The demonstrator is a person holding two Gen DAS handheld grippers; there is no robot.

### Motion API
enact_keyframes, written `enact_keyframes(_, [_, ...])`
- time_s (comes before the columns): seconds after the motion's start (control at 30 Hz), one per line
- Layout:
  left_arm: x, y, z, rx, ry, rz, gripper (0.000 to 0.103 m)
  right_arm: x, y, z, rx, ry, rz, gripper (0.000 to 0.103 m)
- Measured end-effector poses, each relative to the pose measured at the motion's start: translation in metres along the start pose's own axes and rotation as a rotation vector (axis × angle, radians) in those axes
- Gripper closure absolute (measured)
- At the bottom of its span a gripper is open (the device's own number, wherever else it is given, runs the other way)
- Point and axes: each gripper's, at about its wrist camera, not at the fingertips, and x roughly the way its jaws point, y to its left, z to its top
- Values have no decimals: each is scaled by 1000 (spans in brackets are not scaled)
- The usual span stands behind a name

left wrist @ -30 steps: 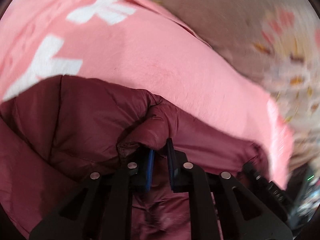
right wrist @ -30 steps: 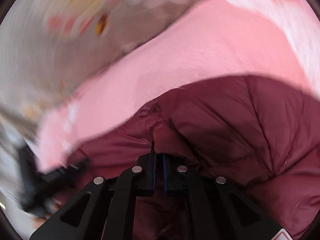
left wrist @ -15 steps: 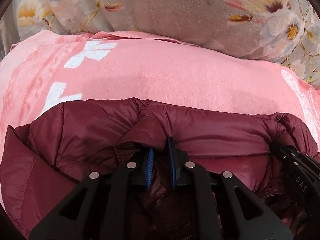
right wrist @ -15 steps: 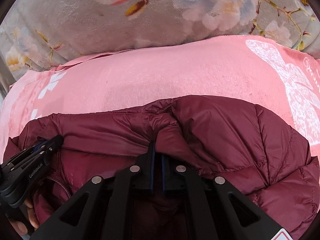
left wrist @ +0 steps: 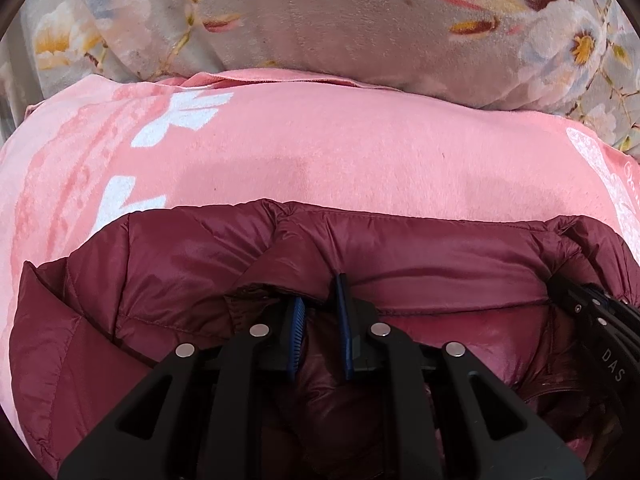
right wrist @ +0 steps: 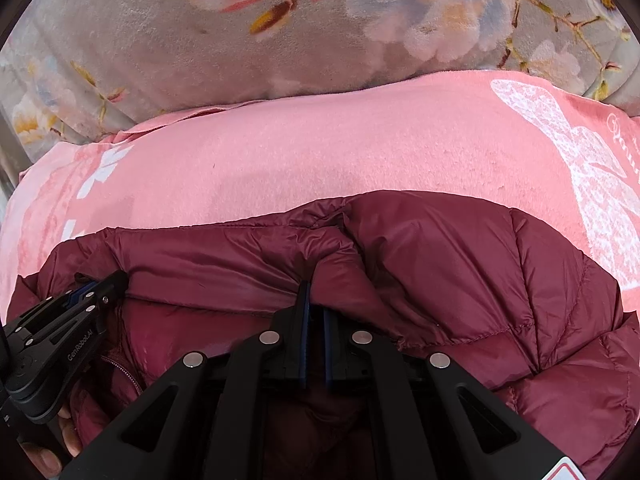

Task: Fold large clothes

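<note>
A dark red quilted puffer jacket lies on a pink blanket, filling the lower half of both wrist views. My left gripper is shut on a bunched fold of the jacket's top edge, with fabric pinched between its blue pads. Further right along the same edge, my right gripper is shut on another fold. Each gripper shows in the other's view: the right gripper at the right edge, the left gripper at the lower left with a person's fingers under it.
The pink blanket with white prints spreads beyond the jacket. Behind it rises a grey plush floral cover, bulging like a pillow along the far side.
Both views were blurred and tilted a second ago and have levelled and steadied. The jacket's top edge now runs straight between the two grippers. Both grips have held.
</note>
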Motion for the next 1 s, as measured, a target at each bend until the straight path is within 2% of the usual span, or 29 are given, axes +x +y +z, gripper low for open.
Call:
enact_keyframes(0.47, [0,-6,-4,40,-2,53,87,2,-1,0,6,2,8,101])
enact_keyframes(0.6, [1,-11,-5,63,-2,90,85,3,-7,0,37,1,41,101])
enact_keyframes(0.7, [-1,-17,-6,94,-6,168,74,1,-14,-1,73,3,90,97])
enact_keyframes(0.8, [-12,-19,-13,122,9,210,64,-23,-26,-13,142,22,136,88])
enact_keyframes(0.87, [-34,-12,-24,96,19,191,49,-55,-35,-30,167,6,179,78])
enact_keyframes(0.9, [-47,-7,-31,74,12,170,31,-75,-40,-42,163,3,199,70])
enact_keyframes(0.93, [-65,-2,-42,47,3,183,17,-93,-46,-57,147,1,200,65])
enact_keyframes(1.0, [-96,3,-62,37,-12,194,15,-126,-55,-87,98,-15,149,62])
